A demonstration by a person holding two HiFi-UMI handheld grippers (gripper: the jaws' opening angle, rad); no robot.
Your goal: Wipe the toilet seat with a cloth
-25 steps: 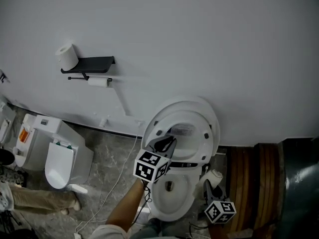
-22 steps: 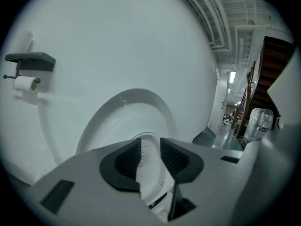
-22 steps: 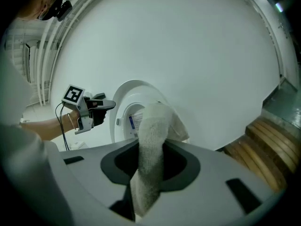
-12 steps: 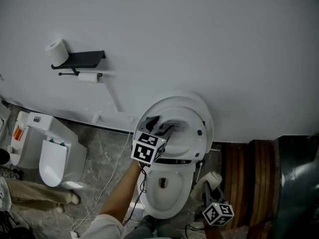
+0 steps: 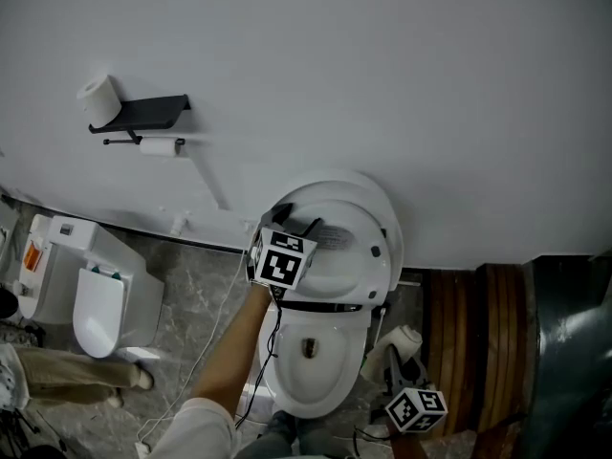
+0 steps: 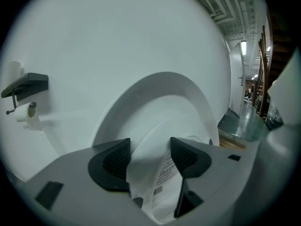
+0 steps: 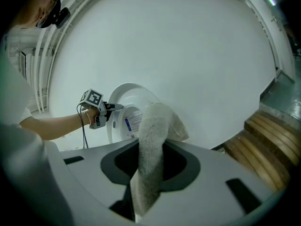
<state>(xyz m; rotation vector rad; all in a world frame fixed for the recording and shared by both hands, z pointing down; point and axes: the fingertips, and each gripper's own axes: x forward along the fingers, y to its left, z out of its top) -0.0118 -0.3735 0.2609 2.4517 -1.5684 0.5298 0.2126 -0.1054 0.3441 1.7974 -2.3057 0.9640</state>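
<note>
A plain white wall (image 5: 402, 65) rises ahead of both tongs, and a grey marbled floor (image 5: 191, 295) lies beneath them. Up on the wall, well off to the left of the left tongs (image 5: 298, 226), a dark shelf (image 5: 143, 113) carries a toilet roll (image 5: 98, 100). Brown wooden steps (image 5: 469, 333) lie just to the right of the right tongs (image 5: 394, 371). The toilet seat (image 5: 359, 266) is tipped up against the wall with the bowl (image 5: 330, 395) open below it. The left tongs are up at the seat's left edge. Their jaws have just been opening and now stand released, with the white edge of the raised seat between the pads (image 6: 116, 158) and a gap showing on the right pad's side. The right tongs (image 7: 150, 161) hang low beside the bowl's right flank, well apart from the seat, and are clenched on the cloth (image 7: 153, 131). It is a pale terry cloth that stands up out of the jaws and flops over at the top. In the head view the cloth (image 5: 400, 340) shows just ahead of those tongs. A printed label (image 6: 164, 173) sits on the raised part right in front of the left tongs, with a blue mark on it in the right gripper view (image 7: 131, 124). Its print is too small to read.
</note>
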